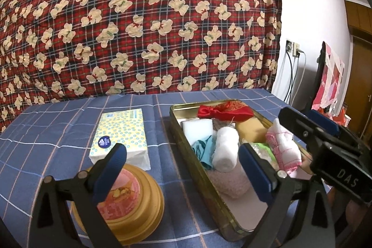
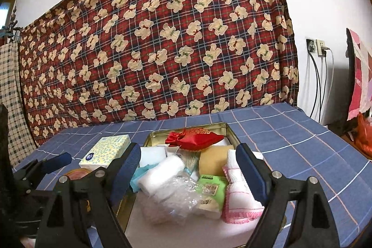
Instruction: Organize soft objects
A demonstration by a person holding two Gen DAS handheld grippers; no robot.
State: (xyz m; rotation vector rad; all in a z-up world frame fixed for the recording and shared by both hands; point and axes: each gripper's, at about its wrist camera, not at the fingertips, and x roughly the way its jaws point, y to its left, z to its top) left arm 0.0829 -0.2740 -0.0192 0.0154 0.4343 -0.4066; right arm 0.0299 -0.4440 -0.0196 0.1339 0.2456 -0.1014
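We hold both grippers near the gold tin (image 2: 224,126), which sits on the blue checked tabletop (image 2: 290,138) and already carries most of the soft things: a red satin pouch (image 2: 194,140), a rolled white cloth (image 2: 160,174), a yellow sponge (image 2: 212,160), a green tissue pack (image 2: 211,192), crinkled clear plastic (image 2: 176,198) and a pink-edged cloth (image 2: 239,203). The left gripper (image 1: 181,169) has its fingers spread with nothing between them, as does the right gripper (image 2: 188,171), whose fingers frame the heap without pressing on it.

The large tissue pack (image 1: 121,134) lies outside the tin, beside a round gold tin (image 1: 132,196). The main tin looks crowded; we judge that adding the pack could push the pouch or the pink-edged cloth over the rim. A careless closing could also catch the plastic along with its neighbour.

The near end of the tin is cut off behind our fingers, and what lies under the heap is hidden.
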